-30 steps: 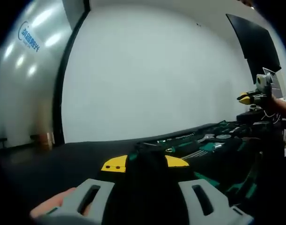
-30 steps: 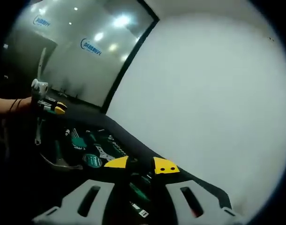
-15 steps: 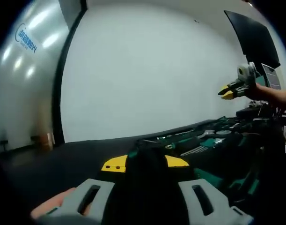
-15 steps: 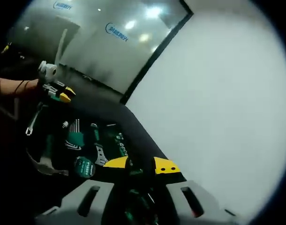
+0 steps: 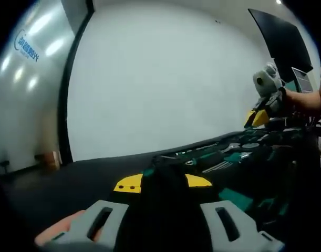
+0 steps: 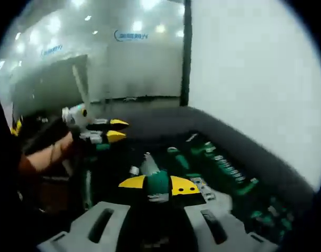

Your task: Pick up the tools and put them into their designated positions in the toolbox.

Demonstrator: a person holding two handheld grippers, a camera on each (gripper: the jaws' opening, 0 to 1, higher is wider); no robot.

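In the left gripper view, the left gripper (image 5: 163, 182) is seen low over a dark bench (image 5: 71, 184), its yellow-tipped fingers (image 5: 130, 183) closed around a dark object that cannot be identified from this angle. A fingertip of the person's hand (image 5: 58, 231) is glimpsed at the lower left beside the grey gripper body. Beyond the fingers, the open toolbox (image 5: 239, 157) is spread across the bench, with green-handled tools (image 5: 236, 156) and metal pieces lying in its slots; which tool sits in which slot cannot be told. Farther right, the right gripper (image 5: 257, 118) is held above the toolbox by a hand (image 5: 302, 100), its yellow tips pointing down and to the left. A white wall (image 5: 165, 79) is seen behind, a dark panel (image 5: 281, 42) at the upper right, and a glass partition with a blue logo (image 5: 26, 44) at the left.

In the right gripper view, the right gripper (image 6: 158, 184) is seen with its yellow-tipped fingers clenched on a green-handled tool (image 6: 158, 181), held just above the toolbox (image 6: 223, 173). Rows of green-handled tools and a line of sockets are laid in the tray below and to the right. At the left, the left gripper (image 6: 117, 130) is seen, held by a forearm (image 6: 42, 157), with its yellow tips slightly apart around something dark and green.
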